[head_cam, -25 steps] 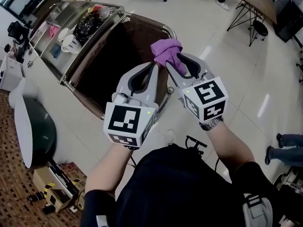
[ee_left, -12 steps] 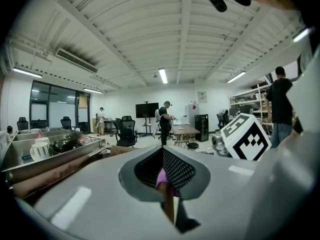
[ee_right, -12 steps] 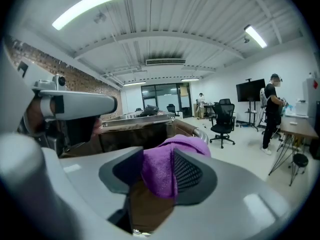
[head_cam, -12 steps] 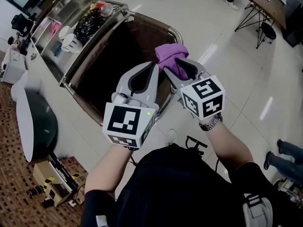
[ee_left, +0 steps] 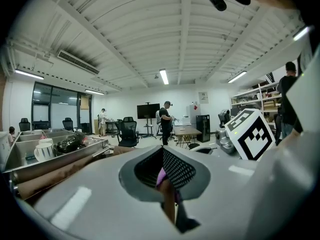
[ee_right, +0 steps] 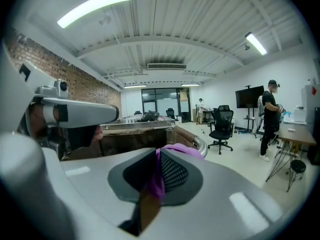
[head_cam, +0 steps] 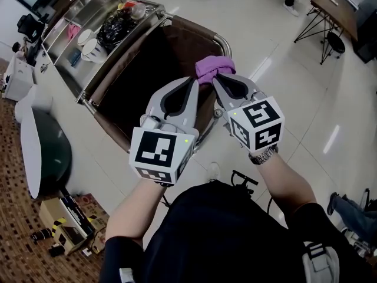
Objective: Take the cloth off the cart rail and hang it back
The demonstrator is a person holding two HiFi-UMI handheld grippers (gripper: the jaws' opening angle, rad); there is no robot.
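Purple cloth [head_cam: 210,67] lies bunched on the far right corner of the cart rail [head_cam: 218,39]; right gripper [head_cam: 219,77], jaws just closing, pinches its near edge, while left gripper [head_cam: 192,82], jaws together, holds nothing just left of it.

The cloth [head_cam: 213,67] lies on the cart rail [head_cam: 220,39], at the tips of the left gripper [head_cam: 192,80] and right gripper [head_cam: 217,76]

I can read no words, numbers or brands here. The cubes on my left gripper [head_cam: 192,81] and right gripper [head_cam: 216,78] bear only black-and-white square patterns. The poster [ee_left: 202,97] right of the screen [ee_left: 148,110] is too small.
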